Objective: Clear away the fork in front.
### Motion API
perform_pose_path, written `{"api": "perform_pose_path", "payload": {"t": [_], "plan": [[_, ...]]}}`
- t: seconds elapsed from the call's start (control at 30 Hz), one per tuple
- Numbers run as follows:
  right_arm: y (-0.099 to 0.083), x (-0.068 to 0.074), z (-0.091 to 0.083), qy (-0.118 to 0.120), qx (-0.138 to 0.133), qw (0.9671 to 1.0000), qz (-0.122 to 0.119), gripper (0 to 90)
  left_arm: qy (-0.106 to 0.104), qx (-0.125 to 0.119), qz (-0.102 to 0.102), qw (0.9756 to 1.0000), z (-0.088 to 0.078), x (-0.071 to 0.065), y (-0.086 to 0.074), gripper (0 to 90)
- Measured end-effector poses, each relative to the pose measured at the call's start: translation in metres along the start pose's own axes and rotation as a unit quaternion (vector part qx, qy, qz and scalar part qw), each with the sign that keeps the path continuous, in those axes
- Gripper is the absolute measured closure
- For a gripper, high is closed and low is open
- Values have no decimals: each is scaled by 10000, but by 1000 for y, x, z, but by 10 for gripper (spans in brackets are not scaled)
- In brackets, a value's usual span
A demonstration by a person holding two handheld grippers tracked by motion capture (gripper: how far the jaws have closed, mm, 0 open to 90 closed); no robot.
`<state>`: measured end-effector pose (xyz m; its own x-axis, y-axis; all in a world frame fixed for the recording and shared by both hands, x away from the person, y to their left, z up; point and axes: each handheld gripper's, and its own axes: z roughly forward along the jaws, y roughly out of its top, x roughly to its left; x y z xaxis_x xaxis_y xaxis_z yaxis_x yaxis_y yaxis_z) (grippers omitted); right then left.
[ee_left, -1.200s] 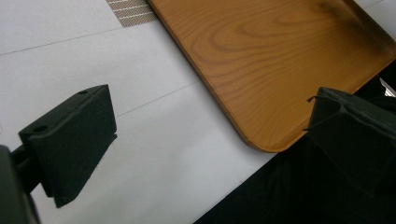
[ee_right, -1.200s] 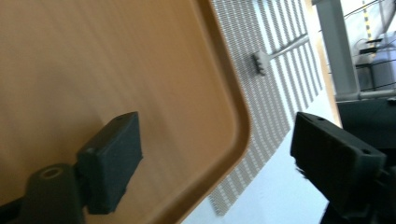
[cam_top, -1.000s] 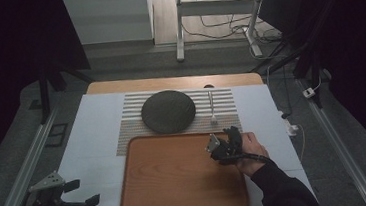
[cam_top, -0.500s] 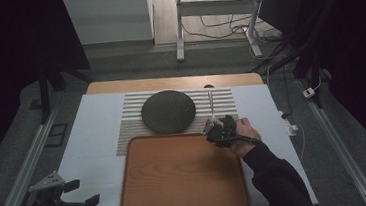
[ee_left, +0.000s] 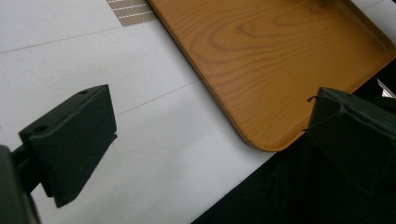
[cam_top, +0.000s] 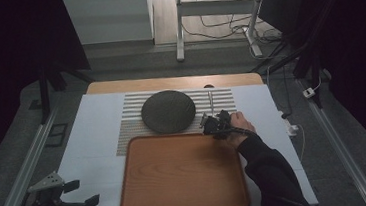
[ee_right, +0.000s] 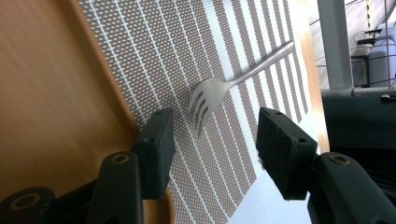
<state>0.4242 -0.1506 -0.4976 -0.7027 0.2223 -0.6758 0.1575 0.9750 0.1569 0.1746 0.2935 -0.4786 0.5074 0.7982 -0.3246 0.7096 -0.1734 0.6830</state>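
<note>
The slim silver metal fork (ee_right: 219, 91) lies flat on the brown-and-white striped woven placemat (ee_right: 243, 140), just beyond the far right corner of the shallow wooden tray with rounded corners (cam_top: 182, 176), tines pointing back toward that corner. The right gripper (ee_right: 212, 140) has slid off the tray's right side and up to this corner since a second ago, and its jaws have just been closing; they now stand half-narrowed either side of the tine tips, pads not touching metal. I'd judge a pickup of the fork is about to begin.

Beyond the tray's far edge sits the round dark grey plate (cam_top: 167, 111), untouched. Off the tray's near left corner the left gripper (cam_top: 72, 203) hovers over the white table cover (ee_left: 140, 154), jaws wide and empty.

From above, the person's hand (cam_top: 238, 126) covers the tines, and the far end of the handle is hard to make out.
</note>
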Motion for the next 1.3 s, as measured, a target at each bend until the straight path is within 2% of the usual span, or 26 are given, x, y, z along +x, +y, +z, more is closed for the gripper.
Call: {"api": "perform_pose_path", "payload": {"t": [0.07, 0.2, 0.23, 0.27, 0.33, 0.37, 0.4, 0.47, 0.5, 0.53, 0.57, 0.6, 0.63, 0.7, 0.73, 0.77, 0.8, 0.83, 0.93, 1.03, 1.07, 1.17, 1.2, 1.23, 1.27, 1.3], "plan": [[1, 0, 5, -63, 47, 9999, -93, 495, 0, 1, 2, 10000, 0, 0, 0, 13], [2, 2, 14, 33, 135, 9997, -189, 535, -12, -5, -9, 10000, 0, 0, 0, 13], [3, 4, 15, -121, 200, 9995, -195, 539, -11, -5, -8, 10000, 0, 0, 0, 13], [3, 4, 17, 5, 189, 9997, -177, 555, -12, -5, -8, 10000, 0, 0, 0, 13], [4, 5, 20, -154, 221, 9993, -247, 582, -12, -3, -9, 10000, 0, 0, 0, 13], [4, 5, 21, -38, 206, 9994, -262, 611, -12, -3, -9, 10000, 0, 0, 0, 13], [5, 6, 22, -175, 236, 9991, -307, 635, -6, -2, -3, 10000, 0, 0, 0, 13], [6, 7, 25, -231, 253, 9986, -395, 686, -5, 1, 1, 10000, 0, 0, 0, 13], [7, 7, 26, -83, 241, 9989, -397, 708, -3, 2, 1, 10000, 0, 0, 0, 13], [7, 9, 27, -229, 310, 9982, -449, 722, -2, 2, 3, 10000, 0, 0, 0, 13], [8, 8, 29, -77, 267, 9985, -464, 747, -3, 2, 1, 10000, 0, 0, 0, 14], [8, 10, 29, -243, 285, 9978, -544, 769, -3, 2, 1, 10000, 0, 0, 0, 14], [8, 10, 30, -115, 288, 9978, -581, 792, -2, 1, 2, 10000, 0, 0, 0, 14], [9, 12, 32, -315, 324, 9964, -721, 832, -3, 2, 5, 10000, -1, 0, -1, 14], [9, 11, 33, -208, 283, 9964, -766, 854, -3, 2, 5, 10000, -1, 0, -1, 14], [9, 13, 33, -439, 306, 9950, -842, 870, -4, 1, 6, 10000, -1, 0, -1, 14], [9, 14, 33, -476, 242, 9952, -825, 877, -4, 0, 7, 10000, -1, 0, -1, 14], [10, 11, 31, -285, 286, 9955, -857, 885, -5, 0, 8, 10000, -1, 0, -1, 14], [10, 12, 28, -567, 219, 9946, -847, 890, -3, 0, 11, 10000, -1, 0, -1, 14], [9, 10, 24, -383, 172, 9954, -864, 891, -1, -2, 19, 10000, -1, 0, -1, 14], [8, 11, 23, -505, 112, 9948, -879, 891, 2, -2, 21, 10000, -1, 0, -1, 14], [8, 10, 18, -503, 113, 9950, -855, 892, 0, 0, 27, 10000, -1, 0, -1, 14], [6, 11, 20, -596, -270, 9953, -709, 892, 4, 0, 31, 10000, -1, -1, -1, 14], [8, 8, 13, -385, 44, 9960, -802, 892, 14, -1, 36, 10000, -1, -1, -1, 13], [7, 8, 11, -486, 16, 9956, -795, 892, 23, -4, 45, 10000, -1, -1, -1, 13], [7, 6, 7, -243, 55, 9967, -778, 892, 45, -7, 64, 10000, 0, -2, 0, 13]]}}
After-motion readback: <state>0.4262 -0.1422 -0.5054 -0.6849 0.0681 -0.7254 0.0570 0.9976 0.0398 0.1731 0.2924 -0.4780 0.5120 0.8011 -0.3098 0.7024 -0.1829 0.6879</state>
